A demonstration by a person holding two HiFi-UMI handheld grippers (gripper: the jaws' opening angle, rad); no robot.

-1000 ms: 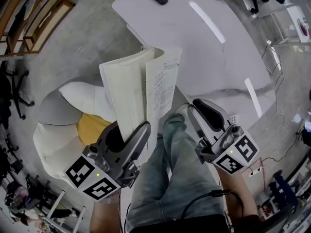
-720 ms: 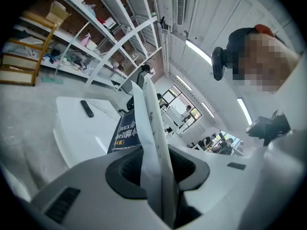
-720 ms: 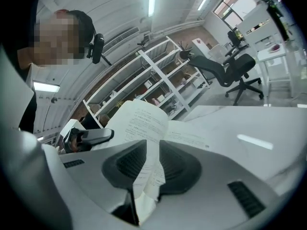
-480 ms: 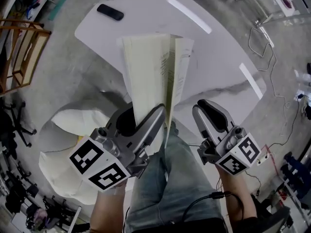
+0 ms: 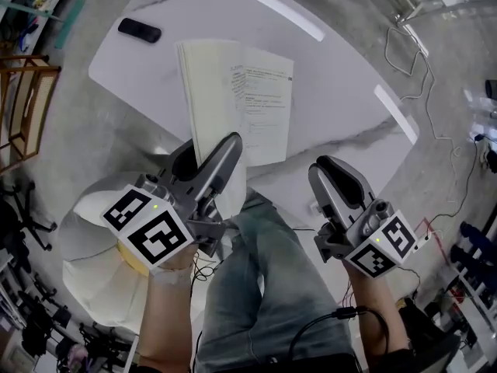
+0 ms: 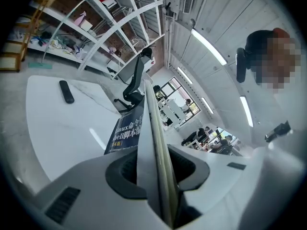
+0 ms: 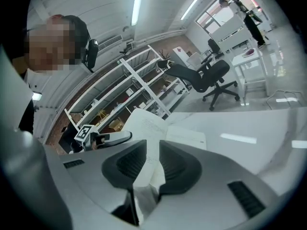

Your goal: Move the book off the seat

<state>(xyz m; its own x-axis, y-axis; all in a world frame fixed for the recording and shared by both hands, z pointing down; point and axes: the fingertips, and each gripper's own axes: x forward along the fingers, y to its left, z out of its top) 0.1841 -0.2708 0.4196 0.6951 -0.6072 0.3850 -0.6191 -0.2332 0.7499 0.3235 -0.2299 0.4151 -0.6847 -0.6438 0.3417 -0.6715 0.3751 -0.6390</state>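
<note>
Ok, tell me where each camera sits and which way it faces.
Head view: on the person's head, looking steeply down at the book and table; forearms, jeans, left gripper and right gripper show.
Left gripper view: on the left gripper, looking along its fingers, shut on the book, across the table; person's head shows upper right.
Right gripper view: on the right gripper, looking between its empty fingers toward the book; head upper left.
All three share the book.
</note>
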